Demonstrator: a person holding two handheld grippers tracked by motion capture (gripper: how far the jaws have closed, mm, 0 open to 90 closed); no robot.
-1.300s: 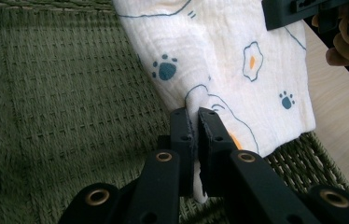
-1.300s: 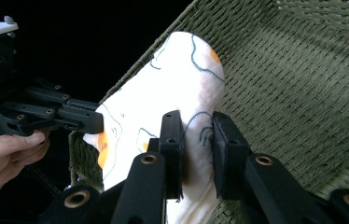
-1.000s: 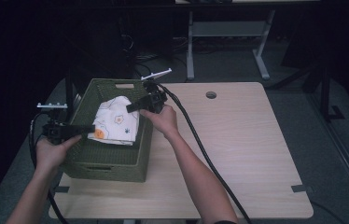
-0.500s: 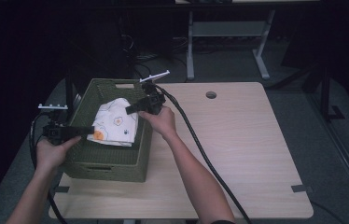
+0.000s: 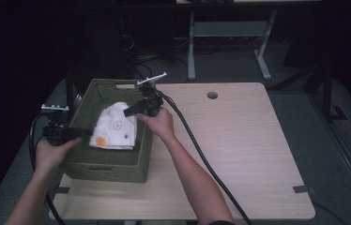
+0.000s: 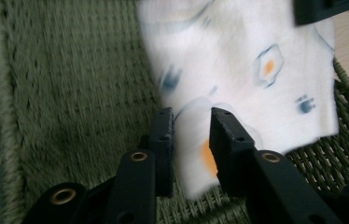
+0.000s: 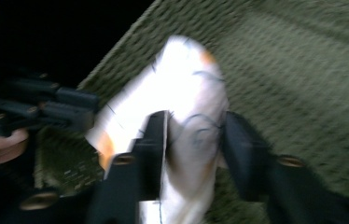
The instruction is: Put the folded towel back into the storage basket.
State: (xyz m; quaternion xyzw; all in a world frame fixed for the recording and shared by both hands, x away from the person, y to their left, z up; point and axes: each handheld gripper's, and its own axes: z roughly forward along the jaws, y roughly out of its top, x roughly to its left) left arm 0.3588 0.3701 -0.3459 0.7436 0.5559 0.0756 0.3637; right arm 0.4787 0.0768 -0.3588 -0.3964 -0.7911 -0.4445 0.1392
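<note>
Cloth: a white cloth (image 5: 115, 127) printed with fried eggs and small blue marks is lying folded inside the green woven basket (image 5: 112, 161), toward its middle, with one edge reaching the wall nearest the right hand.
Basket: it is sitting on the left part of the pale wooden desk (image 5: 239, 154), its near-left corner hanging a little past the desk edge.
Left tool: the left tool (image 5: 83, 132) is reaching over the basket's left wall, level with the rim. In the left gripper view its jaws have just been opening; the lower corner of the cloth (image 6: 238, 88) is sitting between them with a gap showing at each pad, so it is released.
Right tool: the right tool (image 5: 127, 112) is coming in over the basket's right rim toward the upper part of the cloth. In the right gripper view its jaws have just been opening too; they are standing apart either side of a hump of cloth (image 7: 182, 107). That view is blurred, but the pads are not seeming to press, so it looks released.
Hands: both forearms are coming in from the near side, the right one crossing the bare desk.
Cables: a thick black cable is trailing from the right tool across the desk toward the near edge.
</note>
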